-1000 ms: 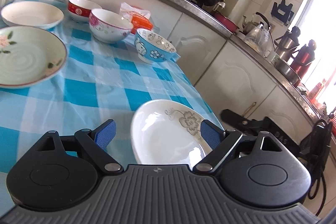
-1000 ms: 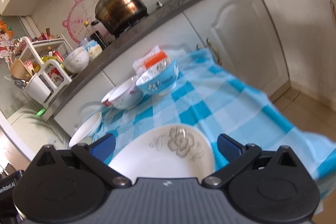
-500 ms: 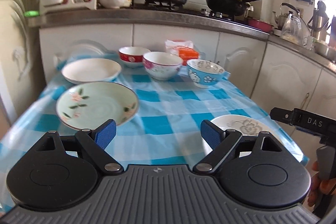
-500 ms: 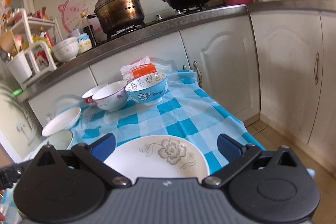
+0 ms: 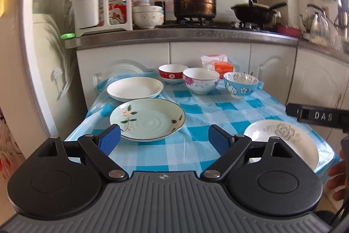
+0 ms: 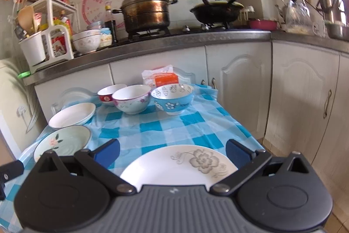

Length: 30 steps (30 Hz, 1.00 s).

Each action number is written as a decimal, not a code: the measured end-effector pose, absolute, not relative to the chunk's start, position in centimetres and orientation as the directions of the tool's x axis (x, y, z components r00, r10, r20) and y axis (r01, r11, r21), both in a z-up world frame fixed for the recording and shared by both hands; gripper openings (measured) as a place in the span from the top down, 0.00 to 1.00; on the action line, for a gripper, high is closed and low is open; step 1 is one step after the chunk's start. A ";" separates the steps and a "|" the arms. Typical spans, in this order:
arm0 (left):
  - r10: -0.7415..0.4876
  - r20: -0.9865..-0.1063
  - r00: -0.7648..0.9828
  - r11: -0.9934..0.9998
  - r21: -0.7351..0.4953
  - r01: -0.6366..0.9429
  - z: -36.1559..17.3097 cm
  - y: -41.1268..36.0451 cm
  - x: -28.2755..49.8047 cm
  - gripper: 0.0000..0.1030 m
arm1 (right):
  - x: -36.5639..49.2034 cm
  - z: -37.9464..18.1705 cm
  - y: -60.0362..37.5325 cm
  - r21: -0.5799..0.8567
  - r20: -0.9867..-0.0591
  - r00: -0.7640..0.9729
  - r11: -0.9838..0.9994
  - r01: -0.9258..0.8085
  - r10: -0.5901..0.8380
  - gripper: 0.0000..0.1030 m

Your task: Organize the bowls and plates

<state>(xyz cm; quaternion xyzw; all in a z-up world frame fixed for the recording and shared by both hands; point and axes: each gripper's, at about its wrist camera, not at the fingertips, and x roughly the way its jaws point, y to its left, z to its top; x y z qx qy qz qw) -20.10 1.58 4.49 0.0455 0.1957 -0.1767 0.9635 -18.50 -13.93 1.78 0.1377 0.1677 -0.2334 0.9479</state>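
Three plates lie on the checked tablecloth (image 5: 196, 152): a plain white plate (image 5: 134, 88) and a green floral plate (image 5: 147, 119) along the left edge, a grey-flowered plate (image 6: 181, 165) at the near right corner. Red bowl (image 5: 170, 74), pink-flowered bowl (image 5: 200, 80) and blue bowl (image 5: 240, 82) line the far edge. The left gripper (image 5: 164, 140) and right gripper (image 6: 172, 151) both hover spread wide, holding nothing.

Centre of frame: bare checked tablecloth (image 5: 209, 110), open lane between the plates
Left: green floral plate (image 5: 148, 118) and white plate (image 5: 134, 88) block
Upper centre: red bowl (image 5: 170, 73), pink-flowered bowl (image 5: 200, 80), blue bowl (image 5: 240, 83) form a close row
Lower right: grey-flower plate (image 6: 181, 165) fills the corner
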 end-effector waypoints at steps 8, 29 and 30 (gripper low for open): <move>-0.286 -0.363 0.887 0.956 -0.049 0.289 5.4 4.1 -20.6 0.00 | -17.3 2.5 -11.5 0.150 -0.380 0.849 0.881 0.449 -0.368 0.01; -0.174 -0.452 0.875 0.979 -0.176 0.103 3.7 10.1 -15.2 0.00 | -10.9 2.0 -6.3 0.088 -0.429 0.866 0.942 0.324 -0.258 0.01; -0.171 -0.458 0.872 0.978 -0.186 0.094 3.6 10.5 -14.7 0.00 | -10.5 1.9 -6.2 0.092 -0.435 0.866 0.944 0.316 -0.248 0.01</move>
